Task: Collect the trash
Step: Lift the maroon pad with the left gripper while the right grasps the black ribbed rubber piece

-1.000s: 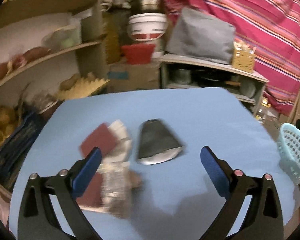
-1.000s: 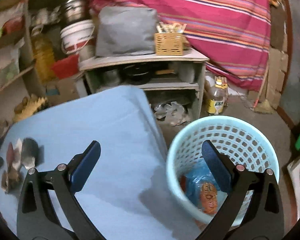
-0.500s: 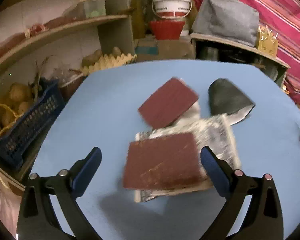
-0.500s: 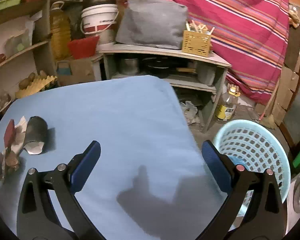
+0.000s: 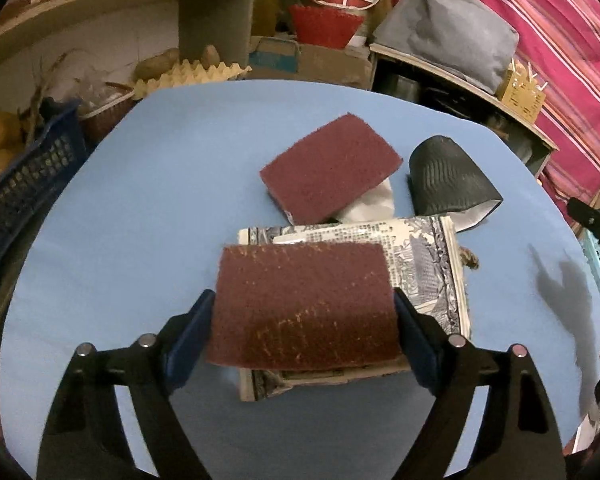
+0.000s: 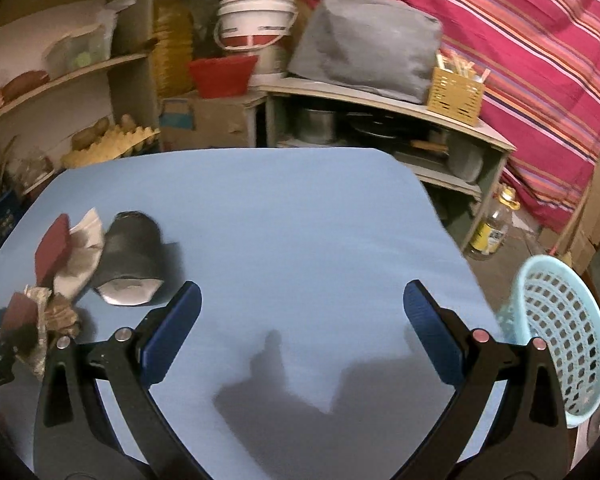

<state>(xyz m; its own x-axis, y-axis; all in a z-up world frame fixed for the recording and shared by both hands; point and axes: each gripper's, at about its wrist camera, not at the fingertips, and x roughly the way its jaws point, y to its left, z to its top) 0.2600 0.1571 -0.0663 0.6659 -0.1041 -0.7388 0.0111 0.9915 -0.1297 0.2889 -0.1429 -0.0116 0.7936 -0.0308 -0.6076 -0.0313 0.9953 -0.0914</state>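
Observation:
A maroon scouring pad (image 5: 304, 304) lies on a printed paper wrapper (image 5: 420, 256) on the blue table (image 5: 140, 220). My left gripper (image 5: 303, 300) is closing on it. Both pads touch its side edges and it bows upward between them. Behind it lie a second maroon scouring pad (image 5: 330, 168), a crumpled white tissue (image 5: 370, 204) and a tipped black paper cup (image 5: 448, 180). My right gripper (image 6: 302, 292) hangs open over bare table with nothing between its fingers. The black cup (image 6: 134, 248) lies to its left. The light blue trash basket (image 6: 560, 320) stands off the table's right edge.
Shelves with potatoes, an egg tray (image 5: 188, 76) and a dark blue crate (image 5: 24, 184) line the left side. A white bucket (image 6: 256, 20), a red tub, a grey cushion and a low shelf of pots stand behind the table. An oil bottle (image 6: 494, 228) sits on the floor at right.
My left gripper came forward and down over the near maroon pad, and its jaws narrowed onto it. My right gripper swung left from above the basket to over the table.

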